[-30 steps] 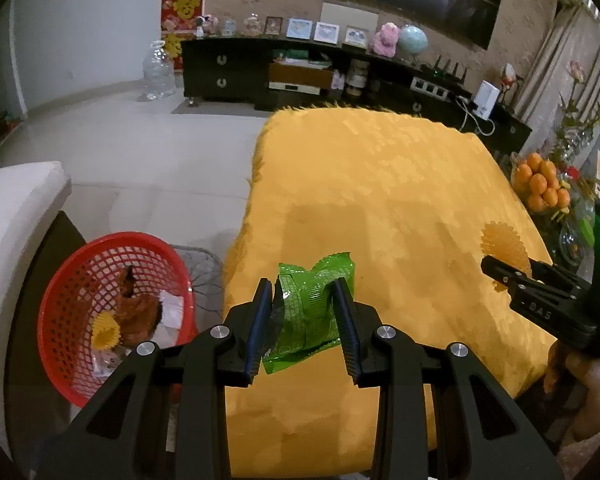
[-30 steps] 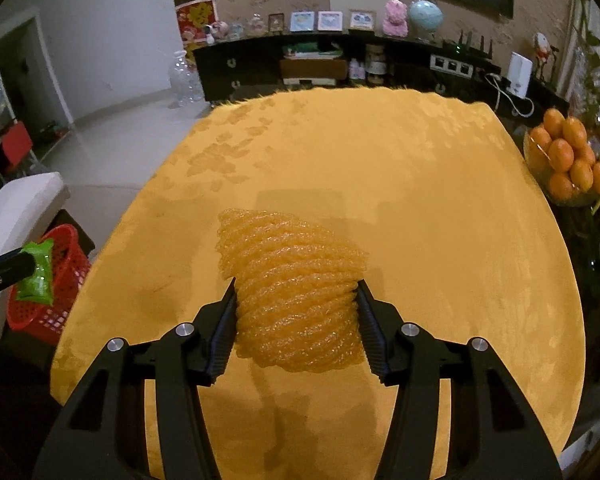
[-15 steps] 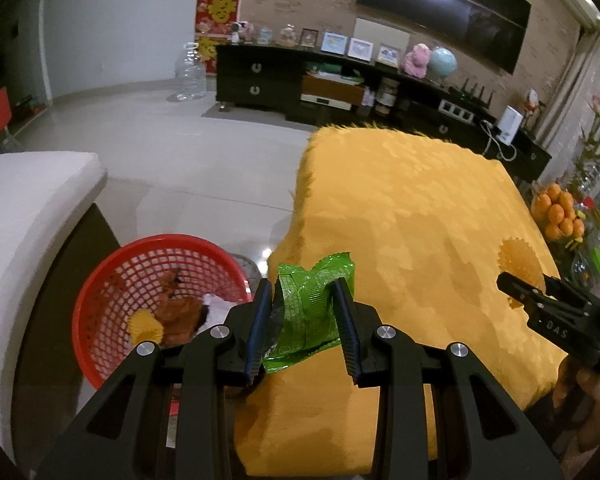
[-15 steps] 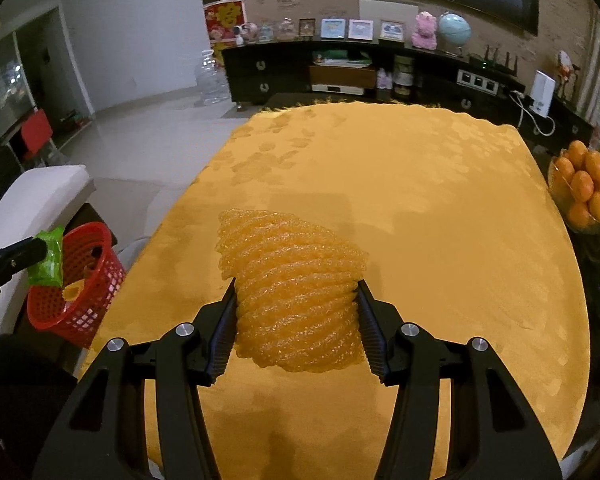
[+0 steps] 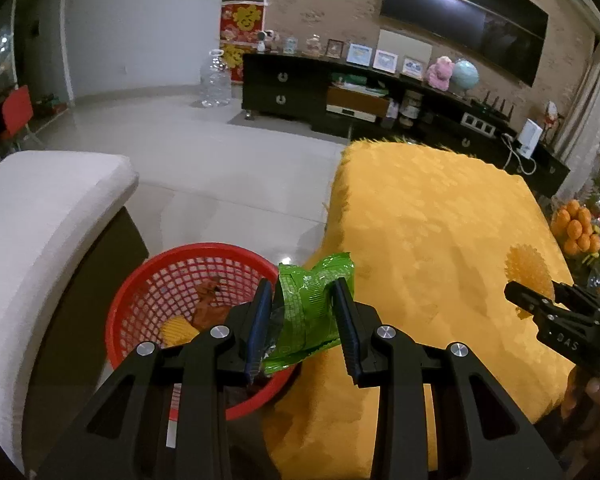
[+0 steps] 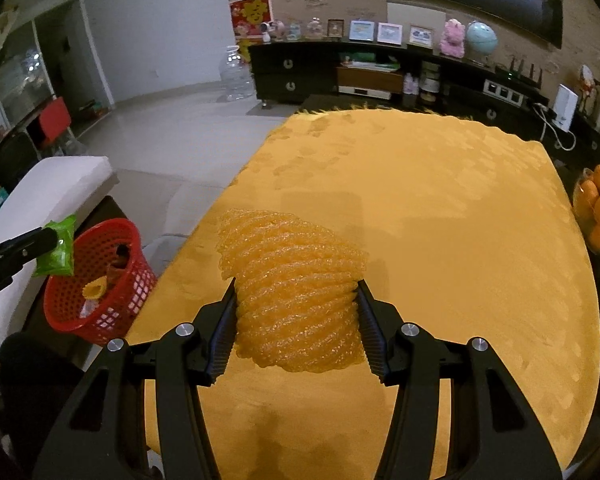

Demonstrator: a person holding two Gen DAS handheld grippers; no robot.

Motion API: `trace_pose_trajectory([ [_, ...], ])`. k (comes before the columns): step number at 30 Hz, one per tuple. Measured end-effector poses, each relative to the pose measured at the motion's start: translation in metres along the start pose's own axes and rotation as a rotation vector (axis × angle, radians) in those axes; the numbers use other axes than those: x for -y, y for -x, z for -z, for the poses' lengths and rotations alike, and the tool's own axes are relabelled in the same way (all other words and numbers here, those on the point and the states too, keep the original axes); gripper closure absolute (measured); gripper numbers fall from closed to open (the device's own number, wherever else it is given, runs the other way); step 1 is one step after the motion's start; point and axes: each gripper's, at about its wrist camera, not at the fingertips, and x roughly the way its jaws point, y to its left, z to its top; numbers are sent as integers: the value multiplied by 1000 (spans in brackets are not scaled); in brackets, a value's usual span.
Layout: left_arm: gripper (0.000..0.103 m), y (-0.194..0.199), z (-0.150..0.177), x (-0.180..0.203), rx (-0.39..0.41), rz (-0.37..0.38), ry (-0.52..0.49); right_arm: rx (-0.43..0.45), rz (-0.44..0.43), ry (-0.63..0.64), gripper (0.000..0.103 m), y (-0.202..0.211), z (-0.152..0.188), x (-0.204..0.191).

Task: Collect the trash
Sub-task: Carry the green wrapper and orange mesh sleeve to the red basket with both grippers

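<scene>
Left wrist view: left gripper (image 5: 304, 312) pinches wrapper (image 5: 314, 306) above basket (image 5: 140, 280) rim at 3 o'clock, so releasing could miss; right gripper (image 6: 296, 316) squeezes net (image 6: 296, 296).

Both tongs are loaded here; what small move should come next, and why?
Probably carry the left tongs a little further over the red basket before letting go. They are clamped on the green wrapper, which hangs about over the basket's near rim beside the table, not its middle. The right tongs grip the orange foam net above the yellow tablecloth.
</scene>
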Motion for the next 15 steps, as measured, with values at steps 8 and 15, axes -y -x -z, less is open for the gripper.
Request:
trace_pose_trajectory([
  [8, 72, 5, -1, -18, 15, -40, 31, -3, -38, 31, 51, -4, -7, -22],
  [15, 72, 9, 0, -35, 22, -68, 63, -2, -77, 73, 51, -7, -17, -48],
])
